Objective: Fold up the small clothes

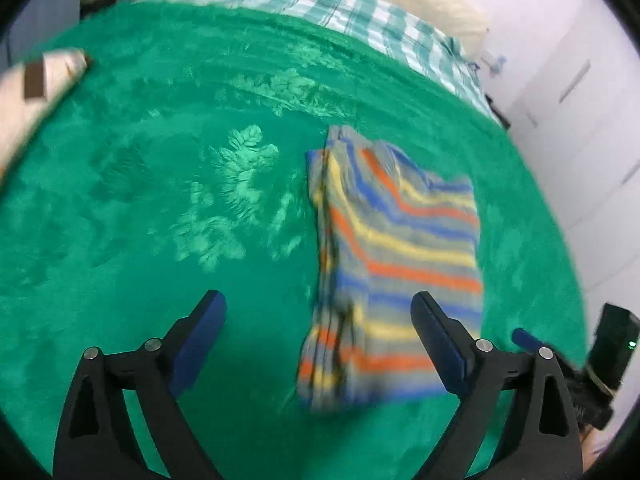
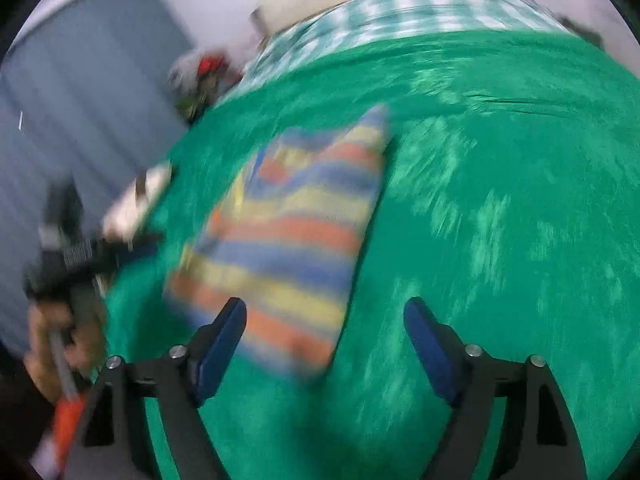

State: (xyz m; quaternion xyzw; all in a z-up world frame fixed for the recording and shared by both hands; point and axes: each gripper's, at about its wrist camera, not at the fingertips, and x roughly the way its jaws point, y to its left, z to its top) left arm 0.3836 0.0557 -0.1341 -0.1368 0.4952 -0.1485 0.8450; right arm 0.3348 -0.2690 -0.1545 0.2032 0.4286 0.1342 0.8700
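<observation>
1. While both views blur, the striped garment (image 1: 394,264) lies folded on the green blanket (image 1: 160,208), at two o'clock of the left gripper (image 1: 318,308).
2. Left jaws wide, empty.
3. Right gripper (image 2: 325,312) likewise spread, empty.
4. Judging by its layered edge, only tidying remains.

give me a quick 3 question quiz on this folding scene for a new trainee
1. True or false: the left gripper is clamped on the striped garment.
2. What does the striped garment lie on?
A. a bare wooden floor
B. the green blanket
C. the checked sheet
3. Fill in: in the right wrist view the right gripper has its jaws ____, with nothing between them.

Key:
1. False: its jaws are spread and the garment lies loose beneath and beyond them.
2. B: the checked sheet shows only at the far edge, past the blanket.
3. Open.
</observation>
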